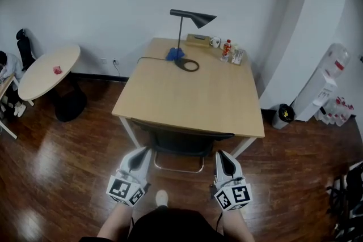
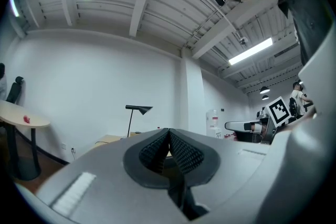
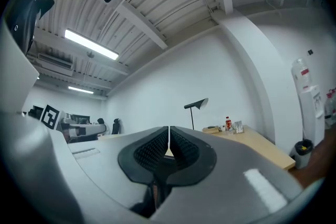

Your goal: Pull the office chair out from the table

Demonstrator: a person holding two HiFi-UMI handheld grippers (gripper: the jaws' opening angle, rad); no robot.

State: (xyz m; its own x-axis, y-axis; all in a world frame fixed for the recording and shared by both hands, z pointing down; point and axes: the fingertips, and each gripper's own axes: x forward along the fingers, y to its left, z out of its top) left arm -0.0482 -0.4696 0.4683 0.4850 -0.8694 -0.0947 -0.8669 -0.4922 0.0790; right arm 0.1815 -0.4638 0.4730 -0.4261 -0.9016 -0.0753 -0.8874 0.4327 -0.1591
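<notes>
The office chair (image 1: 179, 143), dark-backed with a chrome frame under it, is tucked against the near edge of the wooden table (image 1: 193, 96). My left gripper (image 1: 139, 155) is just short of the chair back's left end and my right gripper (image 1: 222, 157) just short of its right end, both pointing toward the table. Each is shut with nothing between its jaws, and neither visibly touches the chair. In the left gripper view the left gripper (image 2: 168, 136) shows its ribbed pads pressed together; the right gripper (image 3: 169, 134) in its own view looks the same.
A black desk lamp (image 1: 191, 18), a mug (image 1: 215, 41), a bottle (image 1: 227, 48) and small items stand at the table's far end. A round table (image 1: 48, 71) is at the left, a black bin (image 1: 282, 115) and a water dispenser (image 1: 324, 90) at the right. Wood floor surrounds me.
</notes>
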